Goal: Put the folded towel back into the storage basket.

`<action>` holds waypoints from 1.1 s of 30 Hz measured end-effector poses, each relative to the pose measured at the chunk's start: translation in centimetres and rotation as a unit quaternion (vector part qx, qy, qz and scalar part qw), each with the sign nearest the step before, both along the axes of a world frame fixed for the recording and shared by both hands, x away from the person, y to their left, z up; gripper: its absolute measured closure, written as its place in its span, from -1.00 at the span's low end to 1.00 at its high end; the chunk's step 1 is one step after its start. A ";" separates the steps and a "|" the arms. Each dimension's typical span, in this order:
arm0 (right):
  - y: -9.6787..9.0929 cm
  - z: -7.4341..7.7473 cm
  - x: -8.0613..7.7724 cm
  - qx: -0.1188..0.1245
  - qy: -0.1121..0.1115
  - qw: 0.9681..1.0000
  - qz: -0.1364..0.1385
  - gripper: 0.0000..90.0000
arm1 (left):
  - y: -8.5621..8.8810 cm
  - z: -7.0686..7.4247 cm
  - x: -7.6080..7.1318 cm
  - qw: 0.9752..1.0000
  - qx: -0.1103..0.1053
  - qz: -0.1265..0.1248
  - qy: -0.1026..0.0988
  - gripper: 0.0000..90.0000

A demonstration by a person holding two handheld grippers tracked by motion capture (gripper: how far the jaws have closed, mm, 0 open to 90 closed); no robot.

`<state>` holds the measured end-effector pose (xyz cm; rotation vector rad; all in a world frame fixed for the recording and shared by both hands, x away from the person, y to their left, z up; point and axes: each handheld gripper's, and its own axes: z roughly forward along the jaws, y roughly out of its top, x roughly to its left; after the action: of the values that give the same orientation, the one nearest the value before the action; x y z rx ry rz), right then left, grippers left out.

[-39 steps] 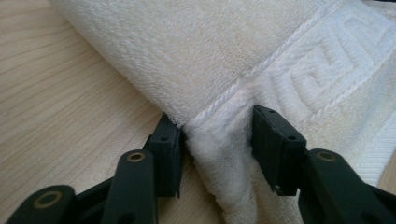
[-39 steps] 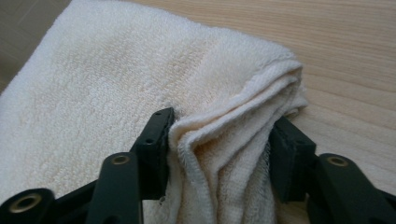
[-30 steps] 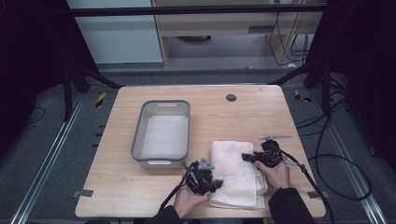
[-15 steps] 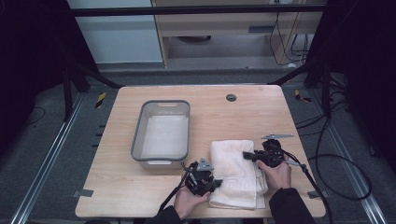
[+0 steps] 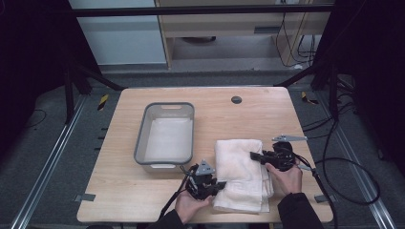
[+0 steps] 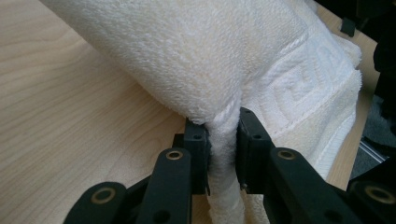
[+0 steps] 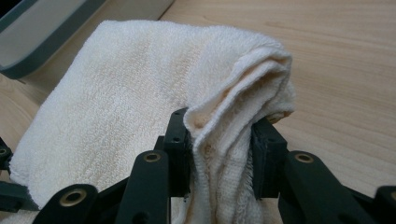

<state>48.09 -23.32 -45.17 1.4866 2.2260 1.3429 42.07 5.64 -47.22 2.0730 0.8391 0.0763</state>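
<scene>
A folded cream towel point(image 5: 241, 174) lies on the wooden table point(image 5: 267, 114), right of a grey tub point(image 5: 167, 135). My left gripper point(image 5: 217, 185) is at the towel's near left corner, shut on a rolled fold of the towel point(image 6: 223, 140). My right gripper point(image 5: 254, 155) is at the towel's right edge, its jaws shut on a bunched fold of the towel point(image 7: 219, 140). In the right gripper view the towel point(image 7: 121, 93) spreads away to the left, with the tub's rim point(image 7: 56, 42) behind it.
The grey tub holds a pale cloth or liner point(image 5: 167, 138). A dark round hole point(image 5: 236, 99) sits in the table near its far edge. Cables point(image 5: 344, 167) trail off the table's right side. Bare wood lies beyond the towel and to the tub's left.
Almost nothing differs; both grippers stay clamped on the towel at the same spots, the right one perhaps slightly shifted.
</scene>
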 end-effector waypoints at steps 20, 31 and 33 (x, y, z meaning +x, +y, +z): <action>-0.2 2.9 -0.8 0.027 -0.040 0.999 -0.004 0.45 | 0.8 3.2 -0.6 0.999 -0.030 -0.001 -0.042 0.70; 0.3 4.3 -0.8 0.023 -0.061 0.998 -0.004 0.45 | 1.2 4.3 -0.8 0.997 -0.035 0.006 -0.063 0.70; 0.4 4.5 -0.8 0.023 -0.064 0.998 -0.003 0.45 | 1.2 4.4 -0.8 0.997 -0.035 0.007 -0.065 0.70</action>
<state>47.28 -22.97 -40.68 1.3787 2.1256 1.4536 41.27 6.88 -42.79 1.9735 0.7673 0.1847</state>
